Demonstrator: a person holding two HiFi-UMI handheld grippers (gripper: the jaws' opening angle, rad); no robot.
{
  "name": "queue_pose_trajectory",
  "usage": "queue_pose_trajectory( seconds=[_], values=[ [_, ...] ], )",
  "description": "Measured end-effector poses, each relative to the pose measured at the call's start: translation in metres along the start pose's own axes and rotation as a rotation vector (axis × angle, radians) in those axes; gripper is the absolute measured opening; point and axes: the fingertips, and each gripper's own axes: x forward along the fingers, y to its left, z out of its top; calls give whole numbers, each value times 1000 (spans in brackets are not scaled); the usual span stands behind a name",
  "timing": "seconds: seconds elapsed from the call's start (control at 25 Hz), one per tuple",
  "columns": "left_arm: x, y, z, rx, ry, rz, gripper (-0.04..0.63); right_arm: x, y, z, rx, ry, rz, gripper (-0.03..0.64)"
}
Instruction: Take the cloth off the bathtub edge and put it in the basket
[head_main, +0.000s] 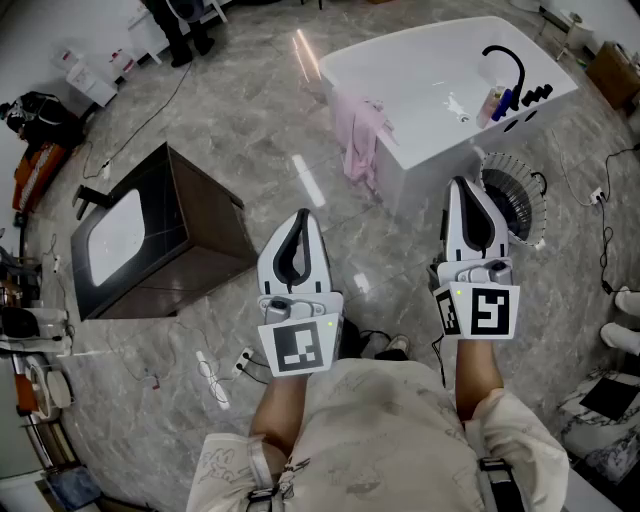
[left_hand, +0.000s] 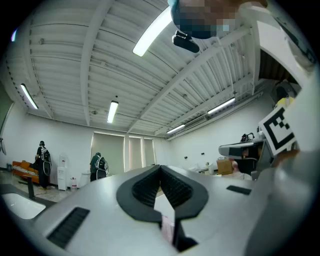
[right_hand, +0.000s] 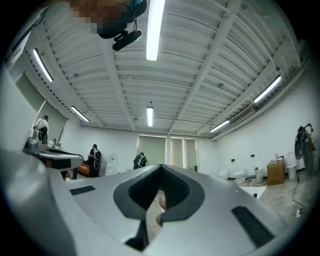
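A white bathtub (head_main: 420, 80) stands on a grey marble floor (head_main: 250, 110). A pink cloth (head_main: 360, 140) hangs draped over the tub's near edge. A round wire basket (head_main: 522, 200) sits just beside the tub. The left gripper (head_main: 303, 214) and right gripper (head_main: 458, 183) are held apart from the cloth, each with its jaws closed together and empty.

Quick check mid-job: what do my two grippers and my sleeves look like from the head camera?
The left gripper and right gripper match: white tapered shells with black ribbed jaw linings. Each carries a marker cube at its rear, printed with black-and-white squares, and a small green light just above it. The person wears a cream short-sleeved shirt.
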Motion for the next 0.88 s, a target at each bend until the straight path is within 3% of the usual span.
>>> queue_pose_trajectory(
  seconds=[0.4, 0.88],
  values=[
    [16, 68, -11, -31, -14, 25, 3, 45, 47, -6, -21, 18, 15, -11],
    [57, 162, -14, -42, -63, 18, 3, 117, 100, 1, 8, -43, 4, -11]
  ],
)
